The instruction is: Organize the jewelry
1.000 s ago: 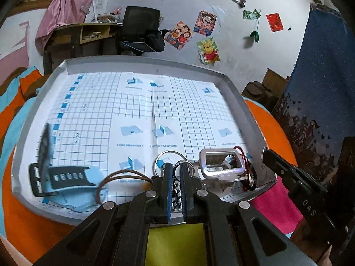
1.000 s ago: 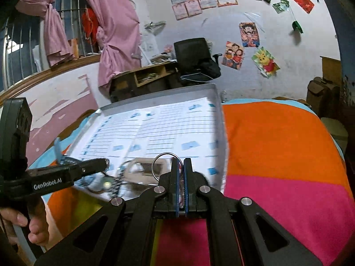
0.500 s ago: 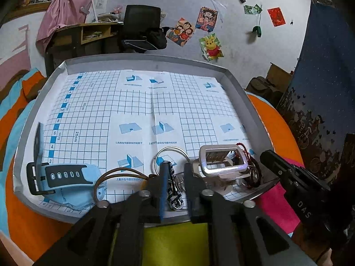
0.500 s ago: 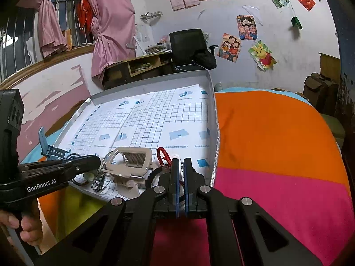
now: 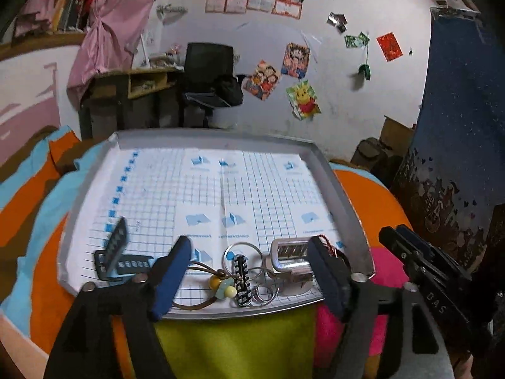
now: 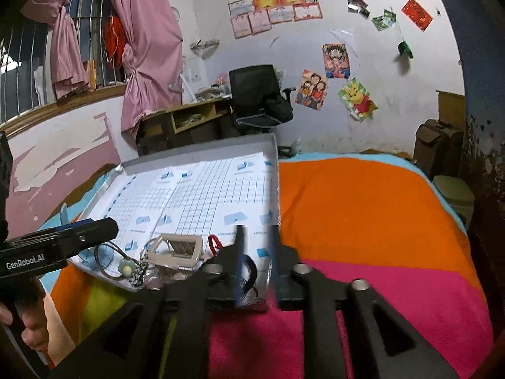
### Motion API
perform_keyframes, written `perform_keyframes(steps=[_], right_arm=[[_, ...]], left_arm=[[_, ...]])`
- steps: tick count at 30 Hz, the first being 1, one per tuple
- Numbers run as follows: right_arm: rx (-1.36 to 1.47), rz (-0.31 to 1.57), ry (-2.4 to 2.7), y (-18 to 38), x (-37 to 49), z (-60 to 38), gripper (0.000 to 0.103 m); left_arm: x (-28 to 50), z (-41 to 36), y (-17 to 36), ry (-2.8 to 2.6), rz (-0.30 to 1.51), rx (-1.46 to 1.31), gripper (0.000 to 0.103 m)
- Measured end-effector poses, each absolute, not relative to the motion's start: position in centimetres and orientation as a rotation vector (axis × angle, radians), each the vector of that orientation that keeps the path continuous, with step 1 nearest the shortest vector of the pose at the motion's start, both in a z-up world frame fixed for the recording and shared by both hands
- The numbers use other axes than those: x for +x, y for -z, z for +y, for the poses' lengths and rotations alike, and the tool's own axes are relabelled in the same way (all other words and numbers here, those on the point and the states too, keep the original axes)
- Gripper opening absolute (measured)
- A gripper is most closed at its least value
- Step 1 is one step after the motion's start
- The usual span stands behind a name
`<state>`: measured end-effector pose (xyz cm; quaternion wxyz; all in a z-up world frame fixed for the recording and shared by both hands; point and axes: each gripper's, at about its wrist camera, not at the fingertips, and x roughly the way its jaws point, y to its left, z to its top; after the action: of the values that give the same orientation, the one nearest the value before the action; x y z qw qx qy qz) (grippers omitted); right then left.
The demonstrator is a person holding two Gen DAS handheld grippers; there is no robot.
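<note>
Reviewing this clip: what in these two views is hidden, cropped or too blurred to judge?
- Left wrist view: the silver clasp is partly covered by the left gripper, whose jaws have just been opening, nothing pressed between them.
- Left wrist view: small rings beside the striped charm are too tangled to count.
- Right wrist view: the right gripper is motion-blurred; the dark cord behind it is unclear.
</note>
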<state>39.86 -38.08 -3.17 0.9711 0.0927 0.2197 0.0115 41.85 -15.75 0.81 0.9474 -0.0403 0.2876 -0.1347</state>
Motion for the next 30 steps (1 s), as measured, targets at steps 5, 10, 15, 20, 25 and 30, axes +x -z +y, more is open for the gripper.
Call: perform_keyframes(steps=[5,10,15,20,25,30], right_arm=[[0.192,0.402,-0.015,1.8,38.1,-38.9,0.04],[0.207,0.367,-0.003,0.4,35.8,-39.6,0.066],[0.235,0.316,-0.024,-1.8,33.3,-39.5,0.083],[0.207,0.248,-0.042,-4.2,30.1,-38.1,0.095],[0.152,0.197,-0.045,-5.7,26.5,-35.8,0.101],[0.121,0.158,-0.045,-6.9,22.3,-34.5,0.102]], left_arm=[[39.8,-15.1,-2.4,0.252,0.531,-0.092,0.091],[37.1,-14.0,-3.9,0.206,0.465,-0.102,0.103],[33.6,-12.4,-5.3,0.156,0.383,-0.121,0.103],[30.3,-10.2,-6.5,0.123,0.319,-0.133,0.103],[26.6,-8.3,-7.2,0.095,0.267,-0.124,0.103],[22.2,-6.2,-7.3,0.079,0.227,-0.124,0.103]])
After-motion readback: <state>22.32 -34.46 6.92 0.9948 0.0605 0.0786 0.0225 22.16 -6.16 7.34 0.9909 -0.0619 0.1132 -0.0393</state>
